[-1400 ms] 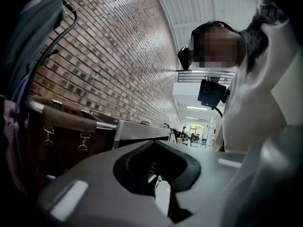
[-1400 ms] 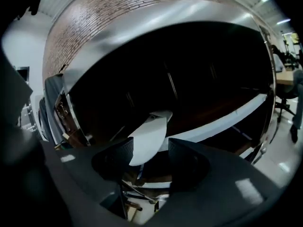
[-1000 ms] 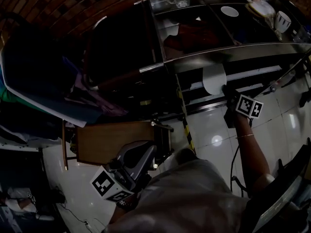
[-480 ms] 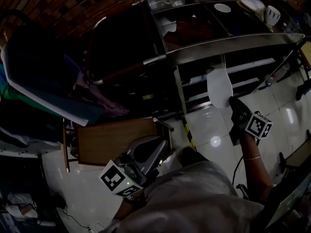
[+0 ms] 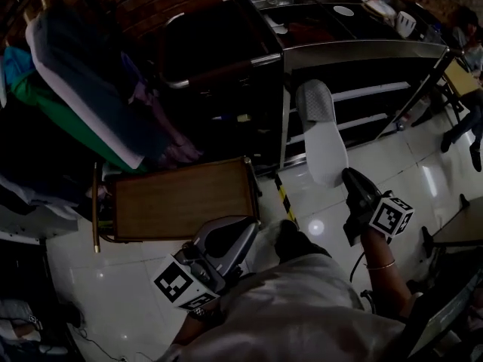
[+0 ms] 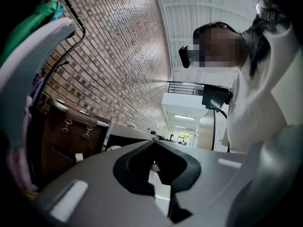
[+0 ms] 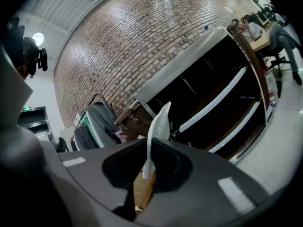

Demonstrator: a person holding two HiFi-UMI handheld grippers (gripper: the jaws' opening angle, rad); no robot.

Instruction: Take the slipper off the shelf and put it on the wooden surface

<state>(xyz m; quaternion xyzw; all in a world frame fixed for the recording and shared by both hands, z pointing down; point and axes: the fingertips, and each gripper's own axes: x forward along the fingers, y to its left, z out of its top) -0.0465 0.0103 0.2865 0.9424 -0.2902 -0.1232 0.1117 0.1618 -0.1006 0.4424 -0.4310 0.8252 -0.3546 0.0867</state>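
A white slipper (image 5: 321, 130) hangs in the air in front of the dark metal shelf unit (image 5: 362, 55), pinched at its heel by my right gripper (image 5: 349, 176), which is shut on it. In the right gripper view the slipper (image 7: 157, 126) stands edge-on between the closed jaws. The wooden surface (image 5: 179, 200), a small brown table top, lies to the left of the slipper on the floor side. My left gripper (image 5: 226, 240) hovers just below that wooden surface, shut and holding nothing; its view looks up at a brick wall.
A clothes rack with a folded grey-and-green bundle (image 5: 83, 89) fills the upper left. White shelf rails (image 5: 377, 93) cross the dark shelf unit. Cups and plates (image 5: 377, 6) sit on top of it. A yellow-black floor tape strip (image 5: 285, 202) runs between table and shelf.
The right gripper has pulled the slipper out of the shelf and down toward me, so its full length now shows. The head view has swung left, bringing the wooden surface nearer the middle.
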